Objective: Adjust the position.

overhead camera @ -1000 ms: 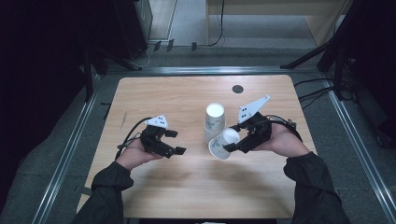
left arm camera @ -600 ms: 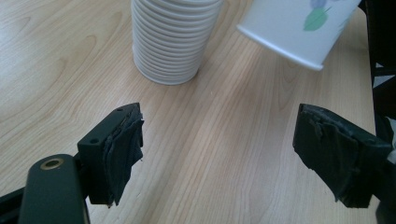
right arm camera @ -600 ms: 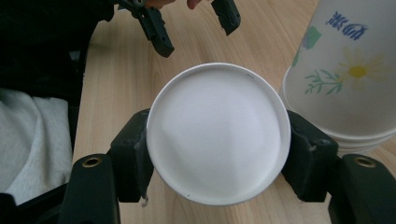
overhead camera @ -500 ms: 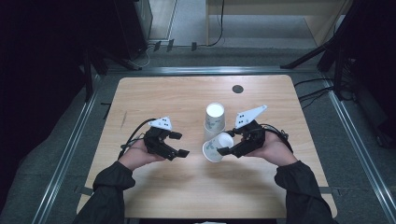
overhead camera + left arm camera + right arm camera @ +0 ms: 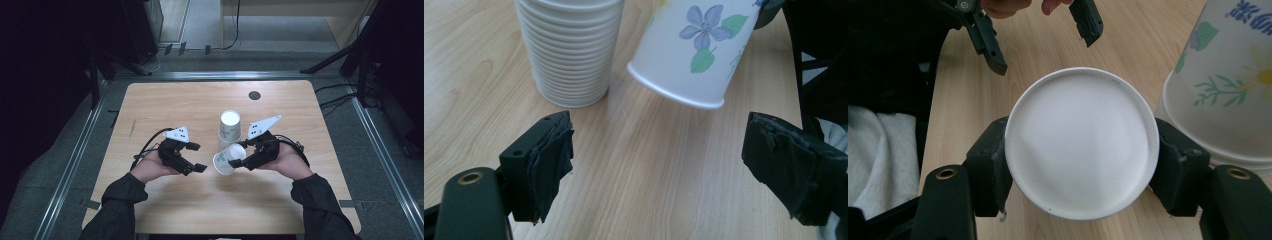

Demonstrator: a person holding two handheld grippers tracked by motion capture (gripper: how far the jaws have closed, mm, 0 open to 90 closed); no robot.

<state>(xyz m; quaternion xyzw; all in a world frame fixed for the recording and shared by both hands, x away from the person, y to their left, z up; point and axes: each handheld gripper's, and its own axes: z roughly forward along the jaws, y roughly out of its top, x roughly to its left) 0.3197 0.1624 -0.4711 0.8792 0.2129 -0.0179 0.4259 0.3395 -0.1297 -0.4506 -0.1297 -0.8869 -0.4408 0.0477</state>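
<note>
1. Inspecting the high view, we find the right gripper [image 5: 239, 161] clamped on a paper cup [image 5: 223, 159] near the middle of the table [image 5: 165, 107]; the cup lies tilted on its side, mouth toward 8 o'clock, lifted off the wood.
2. We confirm the grip in the right gripper view: the two black pads [image 5: 993, 167] press the cup [image 5: 1082, 142] at 9 and 3 o'clock of its round base, which faces the camera.
3. We note the stack [image 5: 230, 127] of cups standing mouth-down just beyond the held cup, at its 12 o'clock in the high view. In the right gripper view the stack [image 5: 1228, 85] stands at 2 o'clock, just beside the held cup; we cannot tell whether they touch.
4. We find the left gripper [image 5: 196, 156] at 9 o'clock of the cup, near it but apart. Its jaws have just been opening and stand wide, with nothing between them.
5. In the left gripper view the pads [image 5: 551, 155] are far apart over bare wood. The cup [image 5: 696, 50], flower-printed, hangs tilted at 1 o'clock, its rim toward the camera; the ribbed stack [image 5: 569, 50] stands at 11 o'clock.
6. We see the left gripper [image 5: 1040, 37] again in the right gripper view at 12 o'clock, jaws spread, beyond the cup.
</note>
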